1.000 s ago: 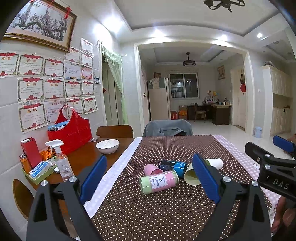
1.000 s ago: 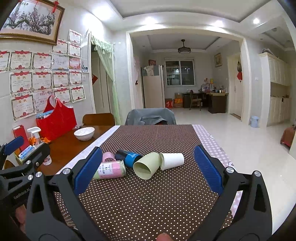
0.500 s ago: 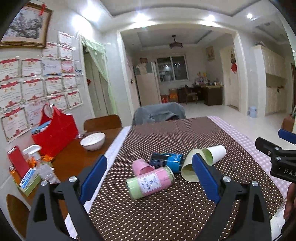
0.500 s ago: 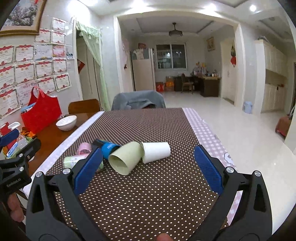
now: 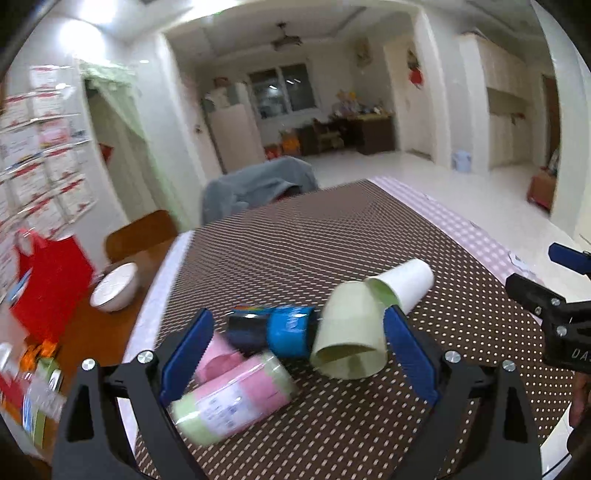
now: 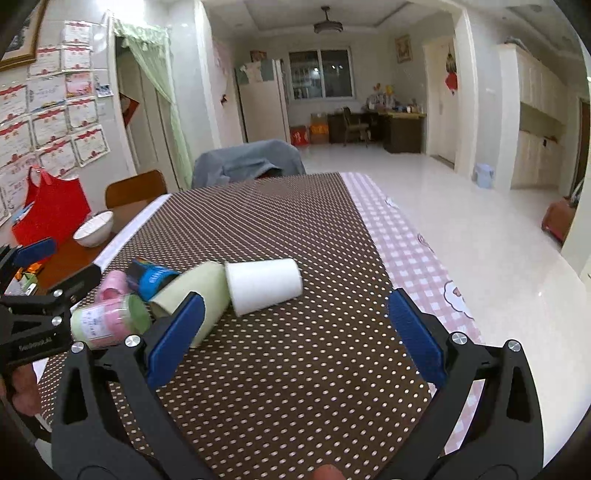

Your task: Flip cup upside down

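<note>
White tiled floor (image 6: 461, 206); certificates on wall (image 6: 48, 122) at 9 o'clock; fridge (image 6: 264, 107), window (image 6: 321, 74) at 12; ceiling fan (image 6: 328, 26).

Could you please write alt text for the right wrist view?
Five cups lie on their sides on a dotted brown tablecloth, a white paper cup nearest the open right gripper. The left gripper enters at left.

blurring: spray bottle (image 5: 38, 395) at left edge | hiding: pink cup (image 5: 218, 356) partly behind blue pad | cropping: right gripper (image 5: 561, 295) at frame edge
</note>
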